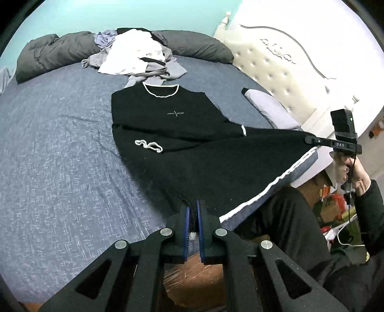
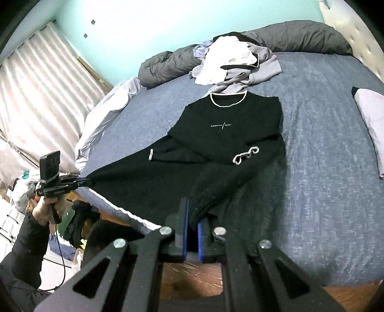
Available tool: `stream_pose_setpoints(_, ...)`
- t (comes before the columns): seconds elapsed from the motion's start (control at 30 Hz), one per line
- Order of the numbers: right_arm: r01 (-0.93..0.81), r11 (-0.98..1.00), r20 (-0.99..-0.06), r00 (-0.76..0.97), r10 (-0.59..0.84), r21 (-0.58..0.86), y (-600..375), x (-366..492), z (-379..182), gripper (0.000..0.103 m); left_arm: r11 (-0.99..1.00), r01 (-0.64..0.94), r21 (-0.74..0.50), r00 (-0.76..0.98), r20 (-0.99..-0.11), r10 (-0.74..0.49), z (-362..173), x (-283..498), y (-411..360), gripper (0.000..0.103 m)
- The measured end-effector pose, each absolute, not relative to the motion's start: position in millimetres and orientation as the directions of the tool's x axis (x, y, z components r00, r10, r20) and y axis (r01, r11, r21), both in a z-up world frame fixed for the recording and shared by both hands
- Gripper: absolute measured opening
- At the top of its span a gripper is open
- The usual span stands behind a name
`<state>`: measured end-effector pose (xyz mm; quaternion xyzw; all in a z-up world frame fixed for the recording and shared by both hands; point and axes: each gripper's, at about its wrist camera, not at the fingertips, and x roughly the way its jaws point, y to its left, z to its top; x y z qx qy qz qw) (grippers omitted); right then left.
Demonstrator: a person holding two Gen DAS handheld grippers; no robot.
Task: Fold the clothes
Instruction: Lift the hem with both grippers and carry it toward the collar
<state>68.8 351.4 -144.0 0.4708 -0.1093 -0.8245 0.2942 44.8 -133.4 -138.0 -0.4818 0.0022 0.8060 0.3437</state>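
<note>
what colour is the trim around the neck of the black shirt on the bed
White, a thin band around the black shirt's collar; clearest in the right wrist view.

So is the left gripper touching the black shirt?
Touching. In the left wrist view, the left gripper has its blue pads pinched on the black shirt's hem, lifting it off the bed.

Ahead of you lies the bed's blue-grey sheet (image 1: 60,144), with a dark grey duvet (image 1: 48,55) bunched along its far edge against the turquoise wall (image 2: 144,21). You have the cream tufted headboard (image 1: 276,72) at one side, pale striped curtains (image 2: 40,79) at the other, and what looks like floor clutter (image 1: 336,206) below.
</note>
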Motion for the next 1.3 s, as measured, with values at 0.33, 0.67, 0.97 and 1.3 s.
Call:
stream_pose_setpoints(0.33,0.356,-0.819,-0.720,-0.398,-0.569,0.451,353,26,-146,0.005,-0.768,-0.548,-0.331,-0.329,-0.758,0.563,-126,3,-121,0.006)
stream_pose_setpoints(0.67,0.297,-0.813,-0.700,-0.413,-0.583,0.501,363,-81,-161,0.005,-0.802,-0.483,-0.352,-0.352,-0.760,0.546,-143,-112,-103,0.006)
stream_pose_setpoints(0.97,0.260,-0.844,-0.732,-0.419,-0.537,0.470,362,-193,-189,0.005,-0.830,-0.412,-0.377,-0.349,-0.776,0.526,-179,-234,-86,0.006)
stream_pose_setpoints(1.3,0.204,-0.846,-0.735,-0.422,-0.531,0.493,363,-298,-228,0.005,-0.842,-0.327,-0.428,-0.349,-0.774,0.529,-223,-342,-84,0.006)
